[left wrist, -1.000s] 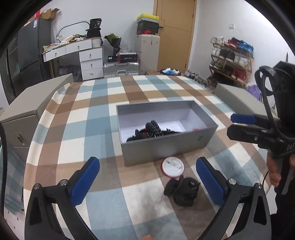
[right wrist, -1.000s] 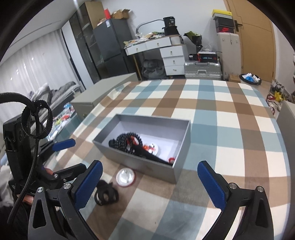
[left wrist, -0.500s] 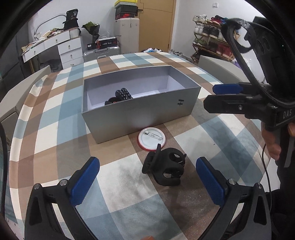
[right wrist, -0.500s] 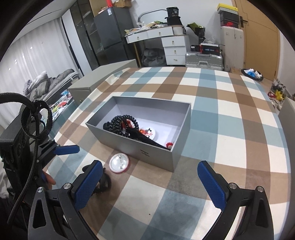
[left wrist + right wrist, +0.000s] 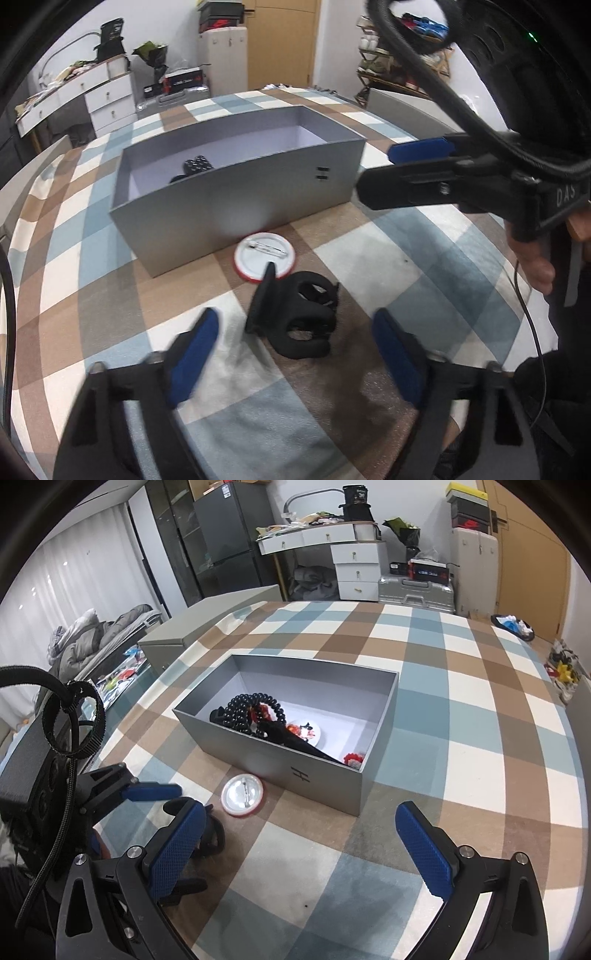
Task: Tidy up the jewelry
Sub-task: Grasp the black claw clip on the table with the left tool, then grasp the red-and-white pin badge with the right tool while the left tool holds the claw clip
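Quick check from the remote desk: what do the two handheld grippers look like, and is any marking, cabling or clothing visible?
Both the left gripper and right gripper have black plastic frames with silver screws and textured blue finger pads. The right gripper's body carries white "DAS" lettering, a green indicator light and a looped black cable. The person wears a dark sleeve.

A white drawer desk piled with clutter stands at top centre of the right view, a dark refrigerator to its left, a silver suitcase and wooden door to its right.
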The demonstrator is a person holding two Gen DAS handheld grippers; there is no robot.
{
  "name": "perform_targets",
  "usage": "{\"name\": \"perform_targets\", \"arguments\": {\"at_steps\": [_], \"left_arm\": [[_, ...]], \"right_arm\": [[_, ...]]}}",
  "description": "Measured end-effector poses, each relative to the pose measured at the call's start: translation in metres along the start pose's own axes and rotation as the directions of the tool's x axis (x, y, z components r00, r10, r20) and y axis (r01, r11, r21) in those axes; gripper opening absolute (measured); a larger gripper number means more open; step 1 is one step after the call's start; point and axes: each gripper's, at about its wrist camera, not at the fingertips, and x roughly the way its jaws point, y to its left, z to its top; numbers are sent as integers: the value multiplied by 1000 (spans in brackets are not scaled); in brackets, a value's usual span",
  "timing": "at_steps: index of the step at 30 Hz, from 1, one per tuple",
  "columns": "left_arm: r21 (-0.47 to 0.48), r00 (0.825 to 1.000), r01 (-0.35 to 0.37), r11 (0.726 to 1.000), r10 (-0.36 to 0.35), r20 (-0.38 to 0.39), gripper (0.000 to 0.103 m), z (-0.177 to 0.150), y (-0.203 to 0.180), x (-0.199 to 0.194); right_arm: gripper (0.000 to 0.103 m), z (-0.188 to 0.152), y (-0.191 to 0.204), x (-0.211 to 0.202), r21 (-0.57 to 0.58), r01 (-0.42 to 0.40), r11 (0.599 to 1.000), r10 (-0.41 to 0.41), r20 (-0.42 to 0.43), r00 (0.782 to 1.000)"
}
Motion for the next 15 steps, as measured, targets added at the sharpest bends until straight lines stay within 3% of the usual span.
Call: {"name": "perform_targets", "arguments": {"at_steps": [3, 10, 15], "left_arm": [[1, 1000, 1, 1000, -1, -6, 45, 0, 0, 0], [-39, 997, -12, 999, 15, 72, 44, 3, 13, -22], [-137, 986, -45, 990, 67, 155, 44, 4, 38, -45]], "right_arm": [[103, 0, 1, -1, -5, -3, 1000, 3, 0, 1000], [103, 0, -1, 0, -2, -2, 1000, 2, -1, 1000], [103, -1, 4, 6, -12, -7, 1000, 7, -39, 999]]}}
